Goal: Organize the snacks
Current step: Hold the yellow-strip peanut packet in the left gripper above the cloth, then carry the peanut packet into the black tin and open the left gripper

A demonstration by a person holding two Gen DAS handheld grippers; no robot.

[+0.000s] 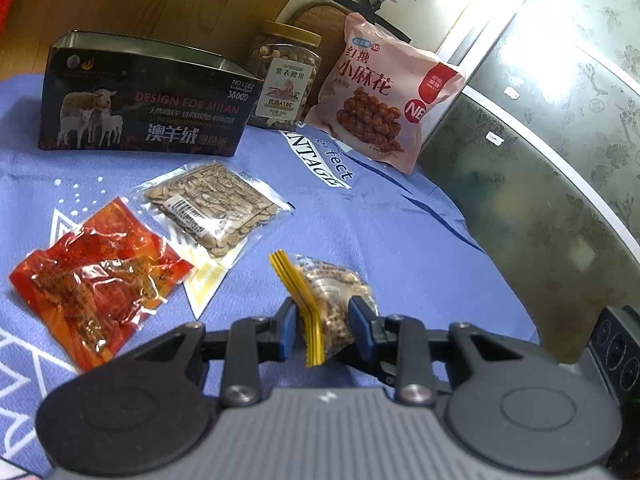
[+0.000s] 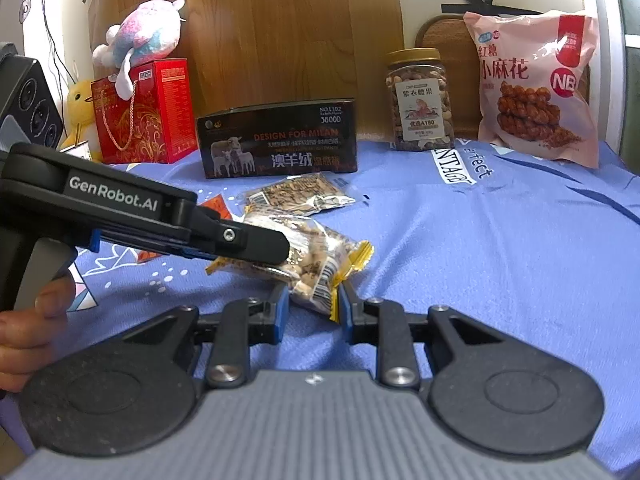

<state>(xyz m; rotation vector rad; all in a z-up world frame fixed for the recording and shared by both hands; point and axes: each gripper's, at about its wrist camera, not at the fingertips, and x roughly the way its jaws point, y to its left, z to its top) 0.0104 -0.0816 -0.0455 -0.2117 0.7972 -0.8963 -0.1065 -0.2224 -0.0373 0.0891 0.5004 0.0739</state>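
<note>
Above the blue cloth (image 1: 400, 232), left gripper (image 1: 326, 320) and right gripper (image 2: 311, 304) both clamp the nut packet (image 1: 336, 300)

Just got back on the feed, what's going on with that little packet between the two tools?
Both tools are clamped on the same small peanut packet with yellow crimped ends: the left tool grips one end, the right tool the other. It sits low over the blue cloth. The red snack packet and the seed packet lie loose in front of the open dark tin, none of them inside yet.
</note>
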